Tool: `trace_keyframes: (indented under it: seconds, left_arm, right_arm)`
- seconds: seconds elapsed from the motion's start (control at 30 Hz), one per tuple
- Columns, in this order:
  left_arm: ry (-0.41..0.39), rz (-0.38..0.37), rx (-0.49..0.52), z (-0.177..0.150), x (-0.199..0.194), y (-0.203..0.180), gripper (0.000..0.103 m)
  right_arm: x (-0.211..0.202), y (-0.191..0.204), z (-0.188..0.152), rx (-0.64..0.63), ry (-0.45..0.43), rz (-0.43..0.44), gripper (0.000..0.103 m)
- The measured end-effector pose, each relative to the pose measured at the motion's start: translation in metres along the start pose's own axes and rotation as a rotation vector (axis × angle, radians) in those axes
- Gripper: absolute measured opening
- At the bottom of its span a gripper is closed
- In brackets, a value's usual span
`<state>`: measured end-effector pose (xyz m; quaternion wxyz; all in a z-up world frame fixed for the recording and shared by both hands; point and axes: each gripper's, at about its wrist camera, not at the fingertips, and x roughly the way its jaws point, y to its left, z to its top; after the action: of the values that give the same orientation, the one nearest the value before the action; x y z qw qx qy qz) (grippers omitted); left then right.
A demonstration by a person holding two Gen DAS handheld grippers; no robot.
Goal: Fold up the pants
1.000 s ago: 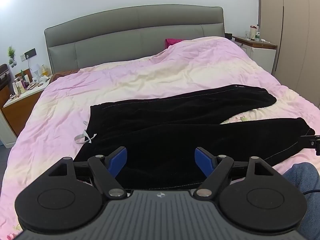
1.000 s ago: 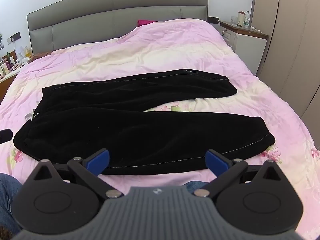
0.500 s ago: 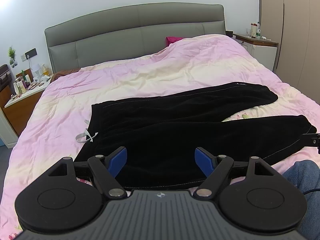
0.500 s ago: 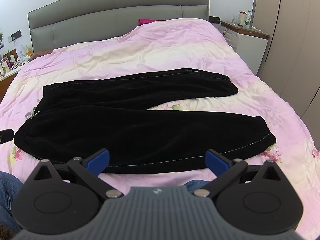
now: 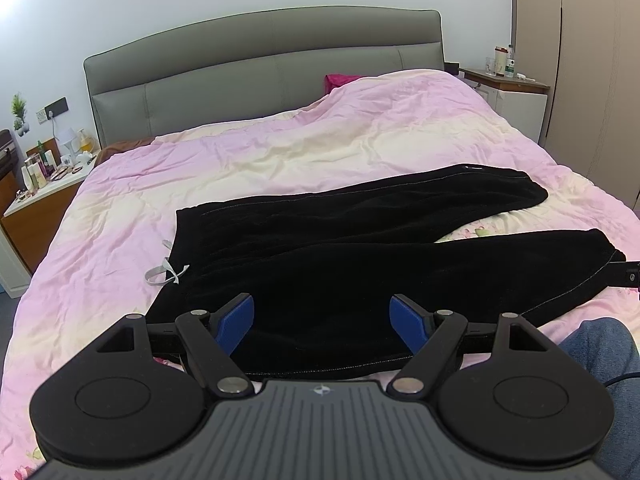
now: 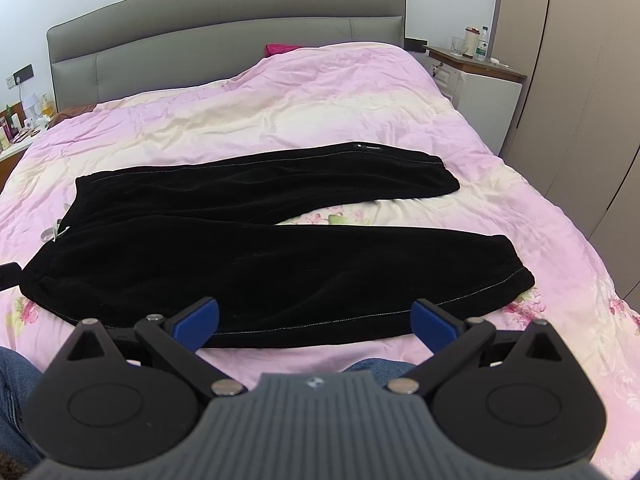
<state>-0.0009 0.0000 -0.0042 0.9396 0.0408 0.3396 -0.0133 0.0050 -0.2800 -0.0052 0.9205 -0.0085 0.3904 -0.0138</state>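
Black pants [image 5: 360,248] [image 6: 248,256] lie flat across the pink bedspread, waist to the left with a grey drawstring [image 5: 166,274], two legs spread apart to the right. My left gripper [image 5: 322,320] hovers open over the near edge of the seat, nothing between its blue pads. My right gripper [image 6: 316,320] is open above the near edge of the closer leg, also holding nothing. The tip of the right gripper [image 5: 628,276] shows by the closer leg's cuff in the left wrist view.
The bed [image 5: 280,152] has a grey headboard [image 5: 264,64]. Cluttered nightstands stand at the left [image 5: 44,184] and right [image 6: 476,68], a wardrobe [image 6: 580,80] at far right. A person's jeans-clad legs [image 5: 600,360] [image 6: 380,366] press against the near bed edge.
Both grippers have lifted and tilted slightly, so the pants sit a little lower in view. The pants have not moved and both grippers stay open.
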Motion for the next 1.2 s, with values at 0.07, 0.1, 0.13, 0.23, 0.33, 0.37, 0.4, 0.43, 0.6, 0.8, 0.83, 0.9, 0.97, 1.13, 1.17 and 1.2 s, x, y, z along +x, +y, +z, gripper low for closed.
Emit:
trace_keyframes:
  seconds: [0.07, 0.1, 0.13, 0.23, 0.33, 0.37, 0.4, 0.43, 0.6, 0.8, 0.83, 0.9, 0.97, 1.13, 1.17, 1.2]
  left_arm:
    - [0.002, -0.003, -0.002, 0.000, -0.001, 0.000, 0.091]
    - [0.003, -0.005, -0.003, 0.000, -0.001, -0.001, 0.091]
    - [0.004, -0.006, -0.002, 0.000, -0.001, -0.002, 0.091]
    - [0.005, -0.009, 0.005, 0.002, -0.002, -0.004, 0.091]
    - [0.001, -0.007, 0.005, 0.002, -0.005, -0.003, 0.091]
    - [0.000, -0.006, 0.005, 0.002, -0.006, -0.004, 0.091]
    - [-0.001, -0.006, 0.004, 0.001, -0.006, -0.004, 0.091]
    - [-0.002, -0.006, 0.004, 0.002, -0.007, -0.004, 0.091]
    - [-0.004, -0.008, 0.005, 0.003, -0.008, -0.005, 0.091]
    - [-0.004, -0.028, 0.005, 0.003, -0.009, -0.007, 0.091]
    - [-0.005, -0.029, 0.004, 0.003, -0.009, -0.007, 0.091]
    - [-0.007, -0.026, 0.006, 0.003, -0.009, -0.008, 0.091]
    - [-0.008, -0.027, 0.006, 0.003, -0.009, -0.007, 0.091]
    - [-0.014, -0.021, 0.007, 0.004, -0.010, -0.008, 0.091]
    - [-0.014, -0.021, 0.005, 0.003, -0.011, -0.007, 0.091]
    - [-0.014, -0.021, 0.006, 0.003, -0.011, -0.007, 0.091]
  right_arm:
    - [-0.002, 0.000, 0.000, 0.001, 0.000, -0.003, 0.098]
    - [-0.003, 0.000, -0.001, 0.001, 0.000, -0.002, 0.098]
    - [-0.004, 0.000, -0.001, 0.001, -0.001, -0.002, 0.098]
    - [-0.006, -0.001, -0.003, 0.002, -0.004, 0.003, 0.098]
    - [-0.005, -0.003, -0.004, 0.005, 0.001, 0.006, 0.098]
    - [-0.005, -0.003, -0.004, 0.007, 0.003, 0.006, 0.098]
    - [-0.005, -0.004, -0.003, 0.009, 0.004, 0.006, 0.098]
    - [-0.005, -0.004, -0.004, 0.010, 0.004, 0.006, 0.098]
    - [-0.009, -0.004, -0.003, 0.006, -0.009, 0.005, 0.098]
    - [-0.012, -0.002, -0.004, 0.001, -0.014, 0.001, 0.098]
    - [-0.013, -0.002, -0.005, 0.001, -0.015, 0.002, 0.098]
    - [-0.014, -0.001, -0.005, 0.001, -0.017, 0.000, 0.098]
    - [-0.015, -0.001, -0.004, 0.002, -0.020, -0.001, 0.098]
    - [-0.017, -0.001, -0.004, -0.003, -0.021, 0.000, 0.098]
    - [-0.017, -0.001, -0.004, -0.003, -0.022, 0.000, 0.098]
    - [-0.018, 0.000, -0.004, -0.003, -0.022, 0.001, 0.098]
